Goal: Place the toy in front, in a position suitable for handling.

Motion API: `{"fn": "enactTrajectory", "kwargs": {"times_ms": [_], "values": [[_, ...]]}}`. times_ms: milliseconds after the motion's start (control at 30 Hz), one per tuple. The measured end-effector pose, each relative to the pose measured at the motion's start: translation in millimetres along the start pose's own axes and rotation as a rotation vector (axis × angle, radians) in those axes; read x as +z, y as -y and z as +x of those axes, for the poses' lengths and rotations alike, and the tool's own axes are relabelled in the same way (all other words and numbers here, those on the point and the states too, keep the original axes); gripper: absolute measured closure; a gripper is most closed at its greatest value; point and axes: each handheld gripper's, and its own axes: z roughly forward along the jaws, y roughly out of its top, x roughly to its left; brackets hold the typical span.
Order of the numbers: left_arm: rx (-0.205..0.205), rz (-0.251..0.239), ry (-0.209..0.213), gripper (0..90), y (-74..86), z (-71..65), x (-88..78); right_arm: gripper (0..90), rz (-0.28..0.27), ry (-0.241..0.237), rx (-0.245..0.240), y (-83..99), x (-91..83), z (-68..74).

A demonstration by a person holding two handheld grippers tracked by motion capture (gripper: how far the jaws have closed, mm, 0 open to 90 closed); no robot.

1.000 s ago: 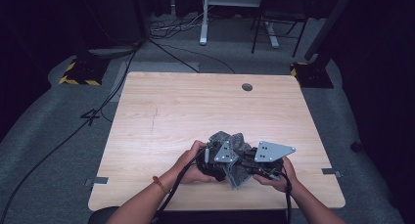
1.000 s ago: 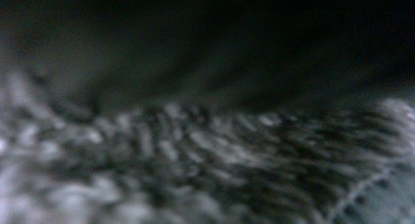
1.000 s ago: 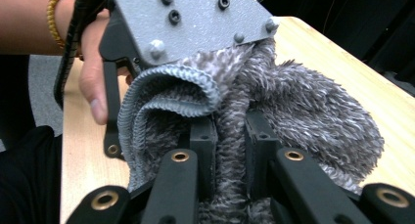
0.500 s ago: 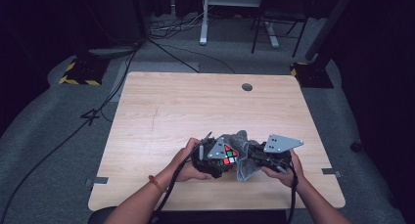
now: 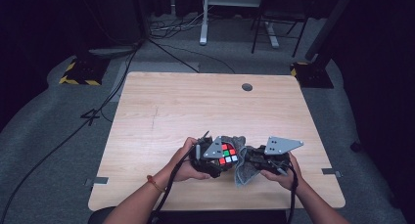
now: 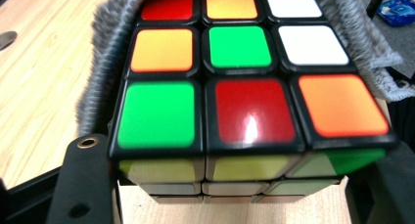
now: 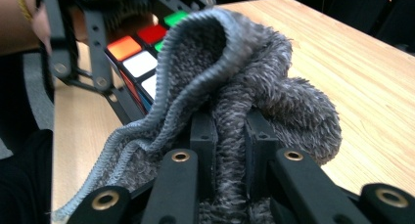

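L gripper jaws clamp the cube; R gripper jaws nearly shut, pinching the cloth w/ pile bunched between them. Both near the counter's front edge, mid-right. Step, I'd say: wiping the cube. Next: drag cloth across a face, cube kept steady. Cube glossy, hard plastic, square stickers; cloth grey, fuzzy terry, hemmed edge.

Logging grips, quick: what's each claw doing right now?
Left claw: shut on the puzzle cube.
Right claw: shut on the grey cloth.
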Motion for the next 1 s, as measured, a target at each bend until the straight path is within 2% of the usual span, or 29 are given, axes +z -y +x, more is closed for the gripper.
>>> {"fn": "enactTrajectory", "kwargs": {"times_ms": [133,733,833,867,933,1000], "values": [[0.006,0.031,-0.004,33.4,0.3,-0.1,3.2,78.8,-0.022,-0.009,0.009,-1.8,-3.2,1.0],[0.002,0.065,0.006,33.0,1.0,0.5,11.7,79.0,-0.067,-0.03,0.006,-7.5,-4.2,6.5],[-0.005,0.061,0.008,33.2,1.7,0.5,11.4,79.0,-0.061,-0.028,0.0,-6.9,-4.6,6.8],[0.006,0.044,0.003,33.3,1.8,0.1,9.9,79.0,-0.057,-0.026,0.0,-6.5,-4.6,6.6],[0.002,0.018,0.003,33.4,1.1,-0.2,6.8,79.0,-0.044,-0.01,-0.009,-4.7,-4.7,4.3],[0.0,-0.008,0.001,33.4,0.2,0.5,3.5,79.0,-0.038,-0.005,0.009,-1.7,-5.1,0.7]]}}
